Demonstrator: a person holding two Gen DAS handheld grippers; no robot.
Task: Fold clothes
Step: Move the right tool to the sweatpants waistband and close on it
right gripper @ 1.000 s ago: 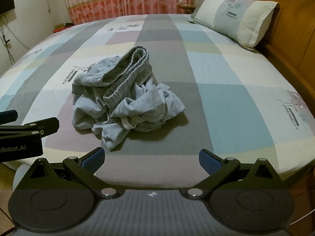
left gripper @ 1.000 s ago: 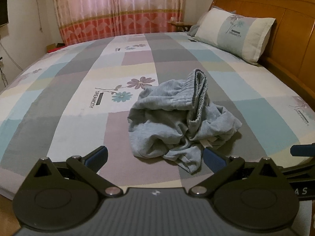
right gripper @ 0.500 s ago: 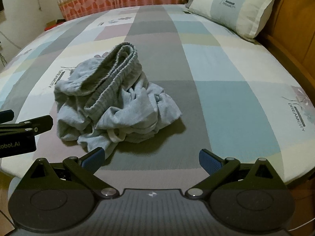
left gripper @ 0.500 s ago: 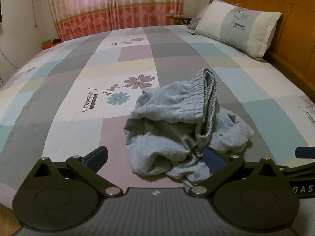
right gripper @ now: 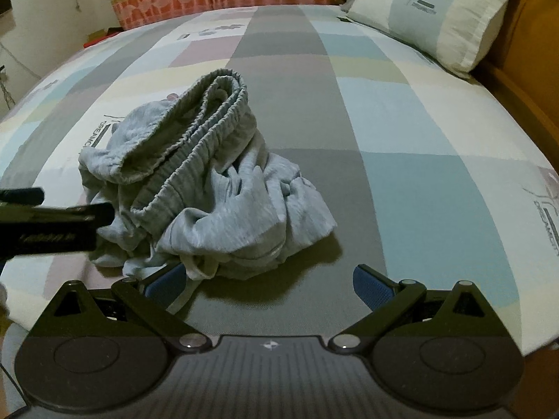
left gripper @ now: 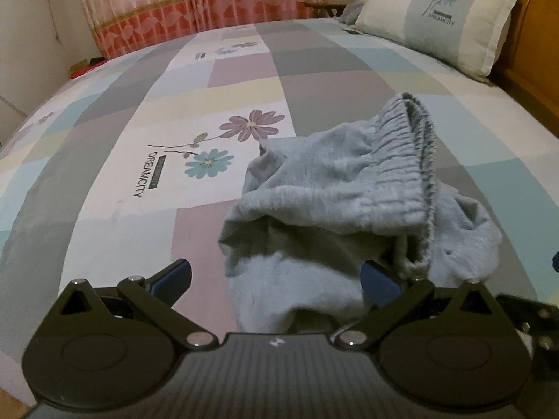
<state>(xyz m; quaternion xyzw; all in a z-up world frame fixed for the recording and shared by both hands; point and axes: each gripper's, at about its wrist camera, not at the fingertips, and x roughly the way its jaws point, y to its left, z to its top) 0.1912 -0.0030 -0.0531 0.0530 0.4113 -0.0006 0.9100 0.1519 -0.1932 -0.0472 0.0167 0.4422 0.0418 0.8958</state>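
- A bed (left gripper: 104, 209) under a patchwork sheet printed with flowers fills both views, its broad flat surface serving as the folding table for the task.
- A wooden headboard (right gripper: 531, 35) rises at the far right, and a pink and red curtain (left gripper: 195, 3) hangs along the far wall.
- A matching pillow (left gripper: 436, 17) lies at the far right against the headboard, well apart from the work area.
- Grey sweatpants (right gripper: 195, 188) sit in a crumpled heap on the near half of the bed, left of centre in the right wrist view, nothing yet folded.
- The ribbed elastic waistband (right gripper: 209, 111) stands up on the far side of the heap, doubled on itself; as the clearest edge, it seems the natural place to take hold and shake the garment flat.
- The left gripper (left gripper: 276, 281) hovers low at the near left edge of the heap, jaws spread wide with loose grey cloth between them but nothing pinched, apparently lined up for a first grab.
- The right gripper (right gripper: 269, 282) waits at the near right side, jaws equally wide and empty, its left pad (right gripper: 164, 284) just at a trailing fold of cloth, ready to take the other side.
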